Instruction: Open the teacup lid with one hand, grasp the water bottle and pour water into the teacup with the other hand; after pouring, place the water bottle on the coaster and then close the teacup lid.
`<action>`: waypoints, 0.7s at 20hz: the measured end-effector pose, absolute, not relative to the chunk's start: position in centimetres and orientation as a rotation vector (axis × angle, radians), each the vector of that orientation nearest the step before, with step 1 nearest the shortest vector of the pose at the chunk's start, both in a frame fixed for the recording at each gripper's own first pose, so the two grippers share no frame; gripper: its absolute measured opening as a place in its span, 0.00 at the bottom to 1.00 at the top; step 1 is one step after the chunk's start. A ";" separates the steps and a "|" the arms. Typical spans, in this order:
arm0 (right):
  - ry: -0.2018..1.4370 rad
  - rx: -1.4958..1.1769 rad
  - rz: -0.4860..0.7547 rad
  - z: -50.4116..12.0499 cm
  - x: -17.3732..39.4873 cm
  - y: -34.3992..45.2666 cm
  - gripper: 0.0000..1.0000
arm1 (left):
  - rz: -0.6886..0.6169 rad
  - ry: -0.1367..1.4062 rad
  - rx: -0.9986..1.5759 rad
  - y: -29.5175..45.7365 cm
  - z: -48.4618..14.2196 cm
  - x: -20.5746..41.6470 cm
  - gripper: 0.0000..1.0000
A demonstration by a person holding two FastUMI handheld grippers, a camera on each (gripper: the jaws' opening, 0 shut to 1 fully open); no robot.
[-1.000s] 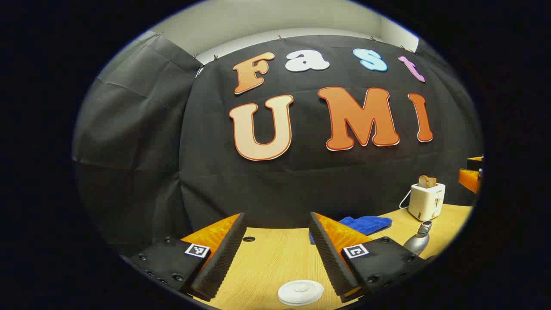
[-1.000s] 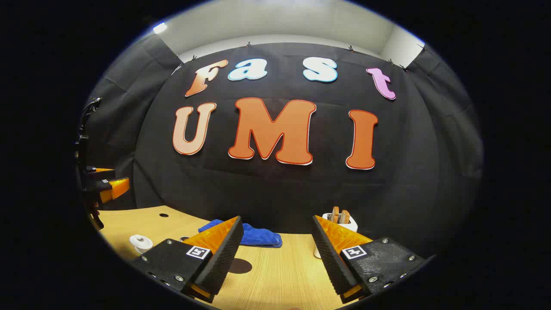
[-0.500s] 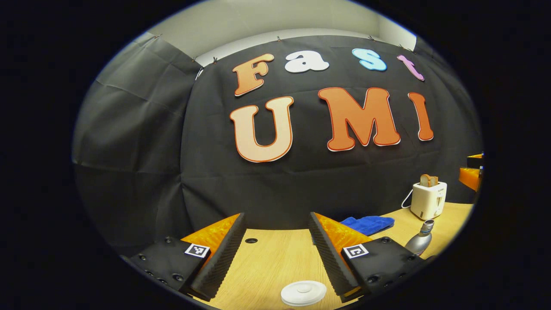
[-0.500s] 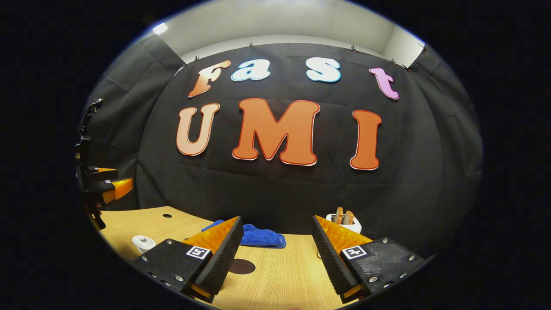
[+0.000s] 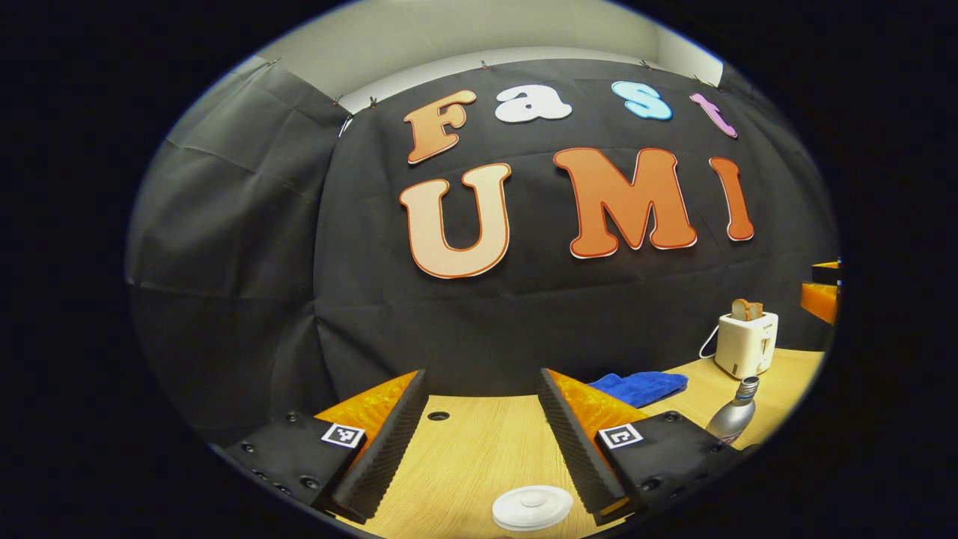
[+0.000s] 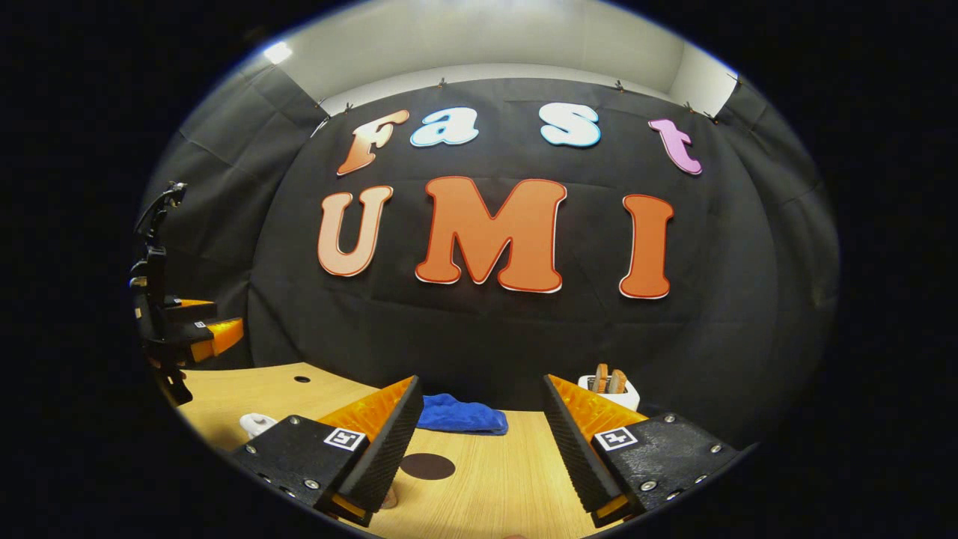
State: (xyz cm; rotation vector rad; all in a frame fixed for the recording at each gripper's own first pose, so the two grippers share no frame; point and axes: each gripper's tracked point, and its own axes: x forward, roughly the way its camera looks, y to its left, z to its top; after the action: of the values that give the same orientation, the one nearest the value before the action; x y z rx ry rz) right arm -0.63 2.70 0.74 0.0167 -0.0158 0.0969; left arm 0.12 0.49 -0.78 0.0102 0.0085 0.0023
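In the left gripper view, my left gripper (image 5: 480, 372) is open over the wooden table (image 5: 464, 457). The white teacup lid (image 5: 531, 507) lies low between its fingers, close to the right one. The silver water bottle (image 5: 733, 415) stands upright to the right, past that finger. In the right gripper view, my right gripper (image 6: 482, 378) is open with nothing in it. The dark round coaster (image 6: 426, 466) lies on the table just right of its left finger. The white teacup (image 6: 258, 424) peeks out behind that finger, and the left gripper (image 6: 194, 340) hovers at far left.
A blue cloth (image 6: 460, 415) lies by the back wall, and a white toaster (image 5: 746, 340) holding bread stands at the back right. There is a small hole in the table (image 5: 438, 415). The right gripper's orange finger (image 5: 819, 296) shows at the far right edge.
The right gripper's view has slid so the coaster, cloth and toaster sit further right and the coaster shows more between its fingers. The left gripper has barely shifted. Both stay open.
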 end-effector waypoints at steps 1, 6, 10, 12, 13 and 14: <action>-0.014 0.012 0.114 0.5 -0.8 3.1 0.95 | 0.004 0.011 0.009 0.6 -1.0 0.1 1.00; 0.018 0.002 0.211 -1.3 -2.2 5.8 0.96 | 0.013 0.035 0.031 0.9 -2.3 -0.3 1.00; 0.060 0.020 0.274 -3.0 -3.1 7.4 0.96 | 0.006 0.053 0.036 0.6 -3.3 -0.6 0.96; 0.071 0.015 0.304 -3.6 -3.7 8.1 0.96 | 0.002 0.071 0.035 0.5 -4.0 -0.7 1.00; 0.075 0.012 0.319 -3.9 -3.8 8.6 0.96 | -0.002 0.083 0.030 0.3 -4.6 -0.9 1.00; 0.080 0.010 0.332 -4.2 -4.0 8.9 0.96 | -0.009 0.096 0.023 0.2 -4.9 -0.9 1.00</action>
State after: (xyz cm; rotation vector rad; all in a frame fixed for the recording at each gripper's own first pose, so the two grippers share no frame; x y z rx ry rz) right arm -3.96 8.92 -4.20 0.0099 0.0804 0.3319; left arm -0.89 0.21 -4.93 0.0225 0.0962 -0.0090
